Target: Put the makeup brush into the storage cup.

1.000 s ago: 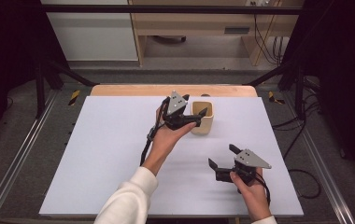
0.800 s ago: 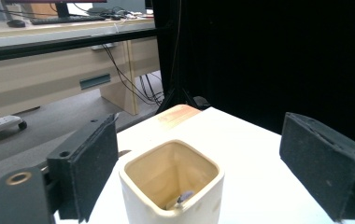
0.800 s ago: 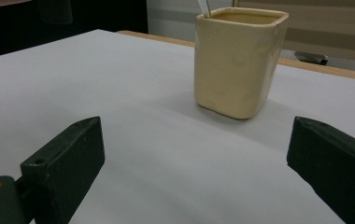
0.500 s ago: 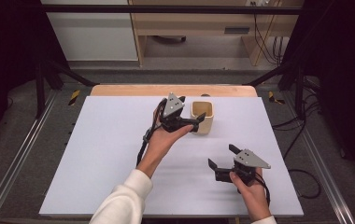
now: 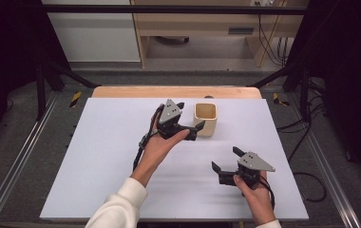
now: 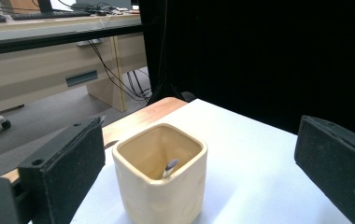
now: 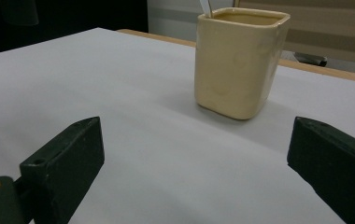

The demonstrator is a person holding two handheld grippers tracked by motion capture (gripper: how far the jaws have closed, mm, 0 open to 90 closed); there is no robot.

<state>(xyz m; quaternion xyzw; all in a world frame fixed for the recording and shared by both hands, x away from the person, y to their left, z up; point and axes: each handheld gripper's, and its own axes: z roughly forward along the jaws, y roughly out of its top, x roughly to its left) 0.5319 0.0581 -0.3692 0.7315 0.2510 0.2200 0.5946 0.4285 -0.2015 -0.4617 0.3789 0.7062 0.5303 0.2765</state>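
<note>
My left claw (image 5: pixel 191 118) has just been spreading and now stands wide beside the cream cup (image 5: pixel 205 119) at the table's far middle, nothing pinched. A spoon handle (image 6: pixel 170 167), I think, rests inside, so delivery looks done.

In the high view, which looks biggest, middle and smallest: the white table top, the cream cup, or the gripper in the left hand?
1. White table top, by far the largest.
2. Left gripper, with its grey plate and wide-open jaws.
3. Cream cup, a little smaller than the gripper beside it. The gripper is held nearer the camera, so that gap is unsure.
</note>
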